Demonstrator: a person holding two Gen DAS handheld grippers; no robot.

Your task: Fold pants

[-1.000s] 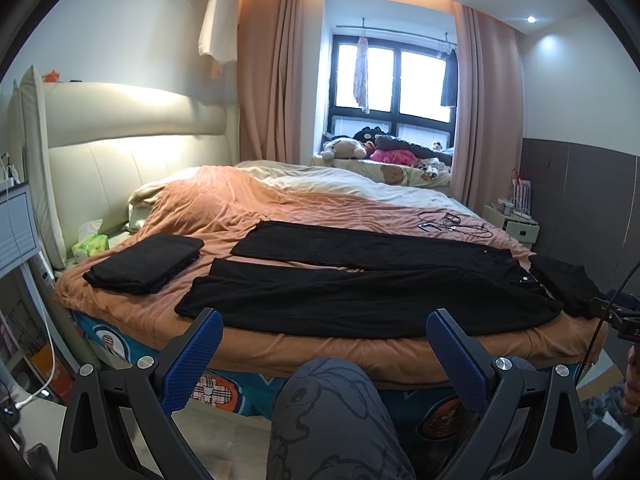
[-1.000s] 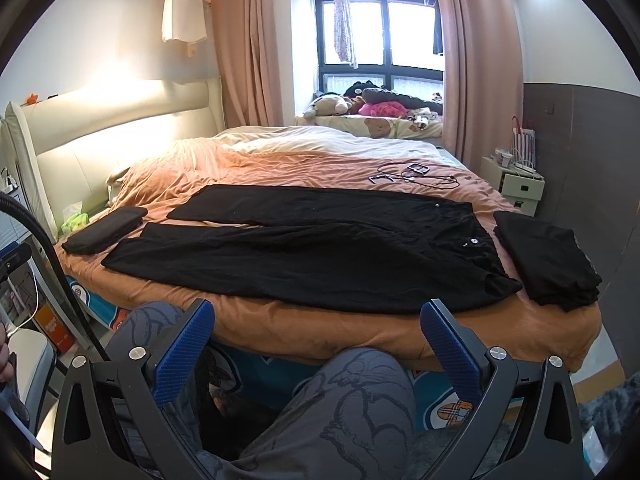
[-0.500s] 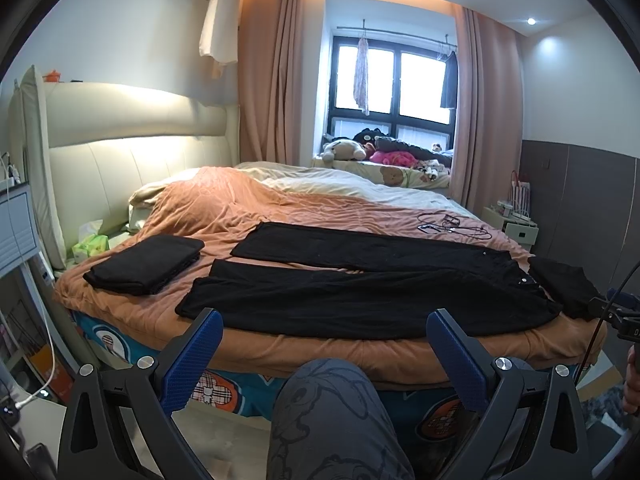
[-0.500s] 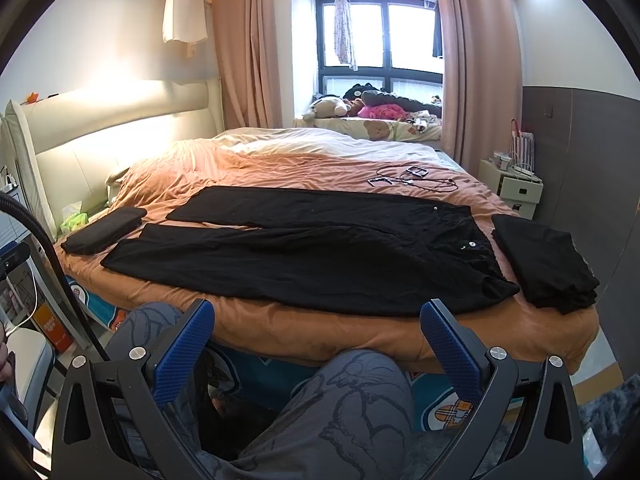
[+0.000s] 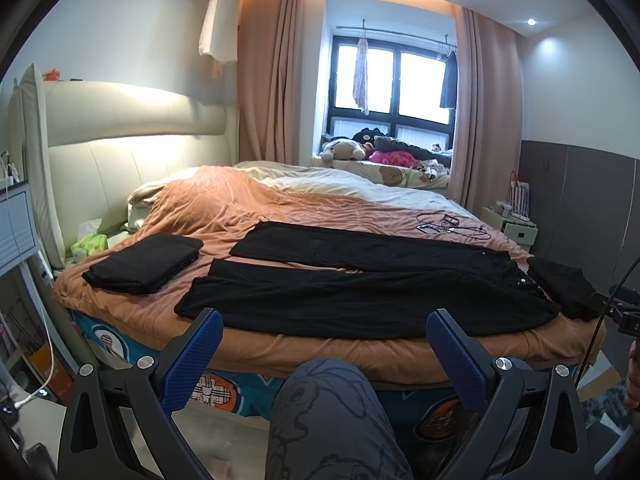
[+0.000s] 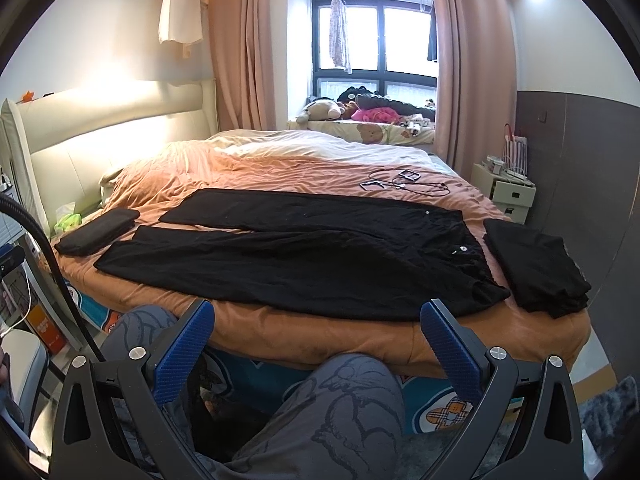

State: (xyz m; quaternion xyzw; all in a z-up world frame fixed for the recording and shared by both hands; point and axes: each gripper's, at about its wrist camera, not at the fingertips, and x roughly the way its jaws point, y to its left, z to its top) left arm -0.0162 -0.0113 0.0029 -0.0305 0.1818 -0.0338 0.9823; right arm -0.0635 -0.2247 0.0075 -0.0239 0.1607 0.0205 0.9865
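Both grippers are held low and level in front of the bed [image 5: 304, 354], off its near edge, pointing across the mattress toward the window. The left gripper [image 5: 324, 328] has its blue-padded fingers [image 5: 192, 360] spread wide with nothing between them, and a knee in grey printed trousers [image 5: 332, 408] sits right below the gap. The right gripper [image 6: 316, 320] matches it: fingers [image 6: 450, 350] splayed wide, empty, hovering above the person's lap, short of the bedding.

The black pants [image 6: 304, 252] lie flat and unfolded on the orange cover, stretched along the bed's near edge. The waistband with its pale buttons points to the right end of the bed, and the two legs run toward the headboard end on the left, a narrow strip of orange showing between them. In the left view the pants [image 5: 360, 292] fill the space just beyond the fingertips, untouched by either gripper.

A folded black garment [image 5: 146, 262] rests at the bed's near left corner, apart from the leg hems. A second folded black pile [image 6: 536, 266] sits at the near right corner, just beside the waistband. Cables [image 6: 404, 184] lie scattered toward the far right edge of the bed.
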